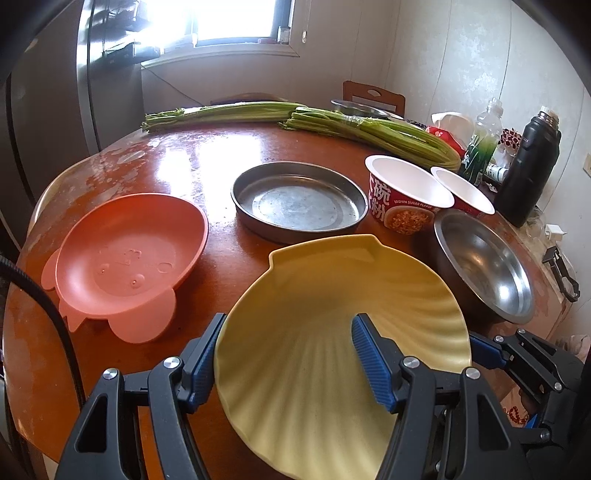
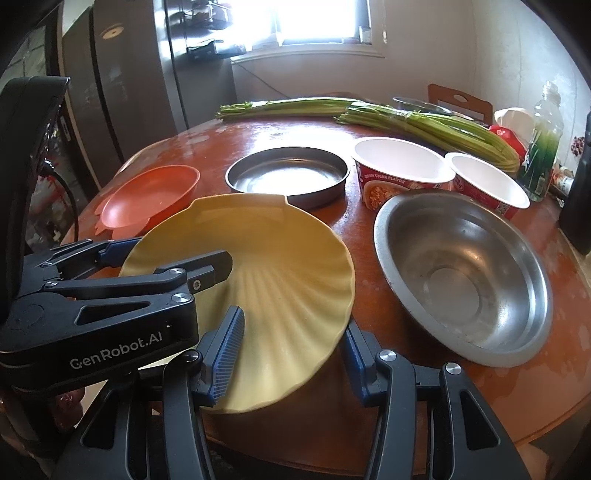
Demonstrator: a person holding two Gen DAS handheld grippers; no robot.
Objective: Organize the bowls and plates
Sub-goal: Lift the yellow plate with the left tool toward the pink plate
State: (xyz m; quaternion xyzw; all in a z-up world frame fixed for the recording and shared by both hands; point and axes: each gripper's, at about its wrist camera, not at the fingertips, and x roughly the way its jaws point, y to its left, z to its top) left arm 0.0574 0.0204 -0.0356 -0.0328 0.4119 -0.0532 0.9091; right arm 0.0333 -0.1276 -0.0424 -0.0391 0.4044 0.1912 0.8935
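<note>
Two wrist cams, both tilted down at your round reddish wooden table [image 1: 229, 147]

Each sits close behind its fingers; both catch the yellow shell-shaped ridged plate [image 1: 332, 295], from opposite sides.

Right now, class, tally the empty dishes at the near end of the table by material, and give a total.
Plastic dishes: 2, yellow and orange
Metal dishes: 2, flat pan and bowl
Paper cups: 2, large and small
Total: 6

Bright daylight pours through a window [image 1: 236, 22] onto a glossy reddish-brown round table [image 1: 207, 155], with a steel fridge [image 1: 92, 74], pale walls [image 1: 461, 55] and a wooden chair [image 1: 373, 96] behind.
</note>
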